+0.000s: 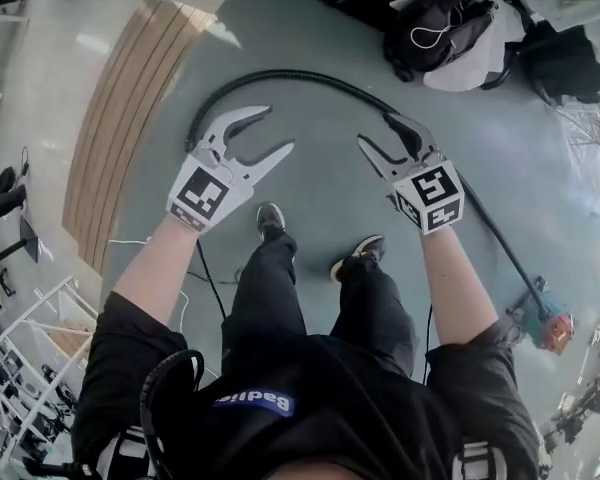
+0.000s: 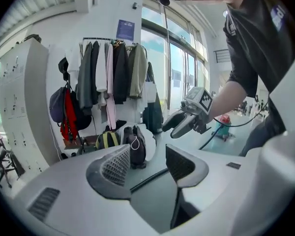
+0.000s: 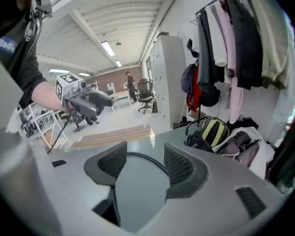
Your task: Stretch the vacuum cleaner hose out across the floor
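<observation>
Head view: hose [image 1: 280, 72] in a floor arc beyond left tongs [image 1: 277, 128] and right tongs [image 1: 375, 129], both agape, empty.

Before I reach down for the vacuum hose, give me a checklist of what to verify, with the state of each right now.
1. Left gripper empty, jaws apart: ok.
2. Right gripper empty, jaws apart: ok.
3. Hose stretched straight: not ok; it lies in an arc on the floor.
4. Hose's left end in sight: cannot tell; the left gripper covers it in the head view.
5. Hose joined to the vacuum cleaner: cannot tell; it runs toward it, but the joint is too small to see.
6. Room beyond the arc: not ok; bags lie close behind it.
</observation>
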A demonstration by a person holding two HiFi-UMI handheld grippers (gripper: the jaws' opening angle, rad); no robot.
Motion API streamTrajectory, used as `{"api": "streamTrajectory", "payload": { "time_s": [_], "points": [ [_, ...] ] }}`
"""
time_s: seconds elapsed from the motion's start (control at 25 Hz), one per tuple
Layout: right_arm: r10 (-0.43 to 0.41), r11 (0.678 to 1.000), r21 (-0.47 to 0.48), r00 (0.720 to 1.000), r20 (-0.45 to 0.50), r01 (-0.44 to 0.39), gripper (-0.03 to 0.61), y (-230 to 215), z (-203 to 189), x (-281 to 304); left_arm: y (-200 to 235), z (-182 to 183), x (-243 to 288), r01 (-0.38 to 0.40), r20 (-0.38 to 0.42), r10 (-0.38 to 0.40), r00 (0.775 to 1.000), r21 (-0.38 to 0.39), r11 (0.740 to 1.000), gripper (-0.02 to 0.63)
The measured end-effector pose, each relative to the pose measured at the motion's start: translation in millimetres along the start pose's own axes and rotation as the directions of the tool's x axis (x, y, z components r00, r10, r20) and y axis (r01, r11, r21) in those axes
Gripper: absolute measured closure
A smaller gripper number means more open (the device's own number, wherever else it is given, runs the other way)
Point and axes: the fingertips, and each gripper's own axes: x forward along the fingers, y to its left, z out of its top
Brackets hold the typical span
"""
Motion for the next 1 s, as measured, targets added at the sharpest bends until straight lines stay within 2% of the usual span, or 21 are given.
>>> {"api": "streamTrajectory", "payload": {
  "time_s": [0.2, 0.32, 0.44, 0.56, 0.68, 0.88, 1.0],
  "points": [
    [-0.078, 0.988, 0.139, 0.994, 0.073, 0.067, 0.341, 60, 69, -139, -76, 120, -64, 0.044, 0.097, -0.037, 0.995, -0.070, 0.997, 0.380],
    [-0.105, 0.980, 0.178, 0.992, 0.066, 0.091, 0.341, 112, 96, -213, -114, 185, -101, 0.101, 0.140, -0.092, 0.986, -0.063, 0.993, 0.380],
    [-0.160, 0.969, 0.199, 0.985, 0.070, 0.143, 0.341, 159, 119, -269, -148, 232, -135, 0.182, 0.170, -0.177, 0.969, -0.012, 0.983, 0.380],
    [-0.235, 0.940, 0.281, 0.965, 0.113, 0.196, 0.341, 188, 130, -309, -176, 256, -153, 0.255, 0.181, -0.258, 0.949, 0.039, 0.966, 0.380],
    [-0.274, 0.921, 0.329, 0.949, 0.157, 0.211, 0.341, 216, 131, -342, -209, 266, -163, 0.298, 0.168, -0.302, 0.938, 0.049, 0.953, 0.382],
    [-0.288, 0.937, 0.274, 0.923, 0.254, 0.217, 0.341, 255, 120, -416, -298, 300, -182, 0.322, 0.192, -0.338, 0.921, 0.110, 0.940, 0.388],
    [-0.282, 0.940, 0.279, 0.906, 0.314, 0.196, 0.342, 276, 95, -463, -358, 304, -193, 0.293, 0.184, -0.306, 0.934, 0.093, 0.951, 0.389]
  ]
}}
